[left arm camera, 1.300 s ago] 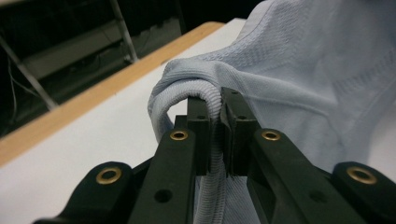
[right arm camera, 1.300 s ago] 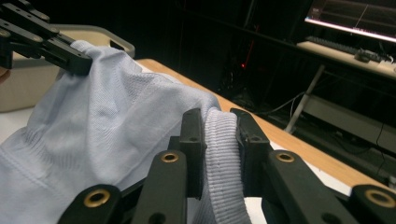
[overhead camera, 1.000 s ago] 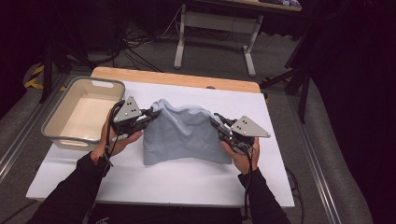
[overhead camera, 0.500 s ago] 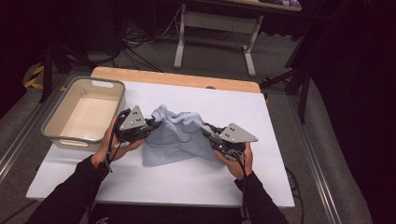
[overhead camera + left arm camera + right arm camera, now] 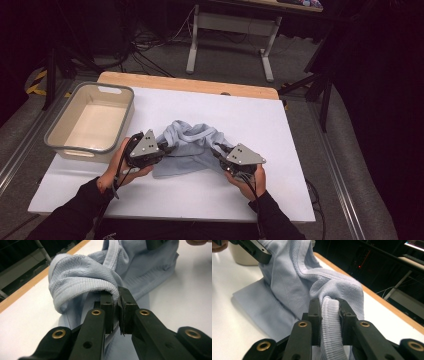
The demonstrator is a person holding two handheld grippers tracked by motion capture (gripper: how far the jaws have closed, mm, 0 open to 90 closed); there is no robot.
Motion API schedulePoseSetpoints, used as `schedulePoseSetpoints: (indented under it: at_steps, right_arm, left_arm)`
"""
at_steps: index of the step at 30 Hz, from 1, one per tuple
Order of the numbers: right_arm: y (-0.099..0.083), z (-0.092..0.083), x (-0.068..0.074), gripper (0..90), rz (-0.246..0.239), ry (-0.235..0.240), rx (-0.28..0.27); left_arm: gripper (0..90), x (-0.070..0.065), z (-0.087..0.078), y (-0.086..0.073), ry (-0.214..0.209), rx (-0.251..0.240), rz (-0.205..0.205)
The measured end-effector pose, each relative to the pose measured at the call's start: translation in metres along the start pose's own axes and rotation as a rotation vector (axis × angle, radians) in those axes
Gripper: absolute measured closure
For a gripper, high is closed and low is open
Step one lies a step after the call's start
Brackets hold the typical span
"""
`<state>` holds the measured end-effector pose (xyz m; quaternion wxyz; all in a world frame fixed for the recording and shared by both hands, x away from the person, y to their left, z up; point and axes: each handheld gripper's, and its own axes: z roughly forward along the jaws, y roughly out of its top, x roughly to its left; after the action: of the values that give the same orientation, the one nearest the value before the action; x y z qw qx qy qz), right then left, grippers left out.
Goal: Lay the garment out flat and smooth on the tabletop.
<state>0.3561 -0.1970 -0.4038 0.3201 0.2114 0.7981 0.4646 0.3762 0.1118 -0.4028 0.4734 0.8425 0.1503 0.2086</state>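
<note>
Light blue knit garment (image 5: 192,150) at centre of frame on white table (image 5: 280,150), bunched up, lower layer flat on the surface, upper layer lifted and gathered toward the middle. Left gripper (image 5: 162,148) at left-centre, jaws pinched tight on a ribbed hem edge; left gripper view: garment (image 5: 85,282) hem clamped between the pads, left gripper (image 5: 117,312) nearly closed with just thin fabric in the gap. Right gripper (image 5: 218,151) right of centre, jaws clamped on a thicker ribbed band; right gripper view: right gripper (image 5: 329,317) holding a fat roll of hem, garment (image 5: 294,277) draping away toward upper left of that frame. Both hands low near the table, grippers near each other with cloth slumped between them. Beige plastic bin (image 5: 60,145) at left of frame, just beside the left hand, nothing visible inside. Wooden strip of table edge (image 5: 190,85) along the top of the white surface. Dark floor, cables and a metal stand leg in upper frame. Progress judgement: looks like a fold mid-way, both corners gripped and carried over the lower layer, not yet laid flat. Left to do, probably: set the held edge down on the bottom layer, release both grips, smooth or fold again, maybe into the bin after. Cannot tell from here whether edges line up; fabric too bunched. Garment type unclear, likely a shirt or top.
</note>
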Motion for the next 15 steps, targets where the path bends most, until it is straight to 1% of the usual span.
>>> schedulePoseSetpoints:
  at_steps: [2, 4, 5, 6, 7, 8, 9, 11, 12, 13, 15]
  right_arm:
    - [-0.004, 0.001, 0.001, 75.2, 0.005, 0.015, 0.012]
    - [-0.008, 0.003, 0.004, 75.1, 0.003, 0.039, 0.039]
    - [-0.01, 0.004, 0.004, 75.1, 0.009, 0.05, 0.045]
    - [-0.012, 0.006, 0.004, 75.0, 0.012, 0.063, 0.055]
    - [-0.013, 0.007, 0.004, 75.0, 0.013, 0.068, 0.064]
    - [-0.014, 0.008, 0.004, 75.0, 0.016, 0.07, 0.07]
    - [-0.016, 0.01, 0.003, 75.0, 0.031, 0.08, 0.079]
    - [-0.019, 0.013, 0.003, 75.0, 0.034, 0.083, 0.095]
    - [-0.02, 0.014, 0.003, 75.0, 0.026, 0.084, 0.103]
    - [-0.022, 0.016, 0.004, 75.0, 0.015, 0.082, 0.11]
    - [-0.025, 0.019, 0.006, 75.0, 0.015, 0.09, 0.13]
  left_arm:
    - [83.8, -0.002, 0.001, -0.003, -0.011, 0.015, 0.005]
    - [83.9, -0.003, 0.004, -0.007, -0.019, 0.027, 0.003]
    - [83.9, -0.004, 0.006, -0.009, -0.025, 0.043, 0.008]
    - [83.9, -0.005, 0.008, -0.011, -0.021, 0.055, 0.019]
    - [83.9, -0.005, 0.01, -0.013, -0.019, 0.064, 0.024]
    - [83.9, -0.005, 0.013, -0.015, -0.028, 0.071, 0.014]
    - [83.9, -0.005, 0.015, -0.016, -0.032, 0.078, 0.014]
    - [83.9, -0.006, 0.02, -0.02, -0.031, 0.099, 0.022]
    - [83.9, -0.006, 0.022, -0.022, -0.039, 0.103, 0.02]
    - [83.9, -0.006, 0.024, -0.023, -0.038, 0.109, 0.019]
    - [84.0, -0.006, 0.025, -0.024, -0.033, 0.116, 0.022]
